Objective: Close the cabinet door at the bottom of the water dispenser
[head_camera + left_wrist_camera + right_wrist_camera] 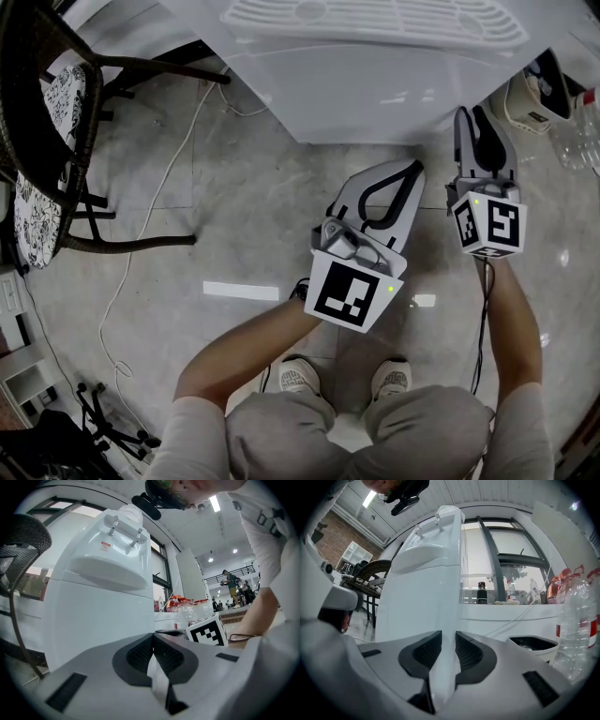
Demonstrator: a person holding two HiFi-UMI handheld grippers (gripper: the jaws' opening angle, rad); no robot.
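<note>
The water dispenser (375, 94) is standing on the tiled floor (234, 216) straight ahead of the person, its cabinet door (103, 620) lying flush with the white body as far as the left gripper view shows. Both forearms (246, 345) are reaching forward, holding the grippers level. The right gripper (473, 117) is pointing at the dispenser's front right corner, jaws a little apart with only that edge showing in the gap. The left gripper (412, 173) is hovering short of the front, jaws pressed together on nothing.
</note>
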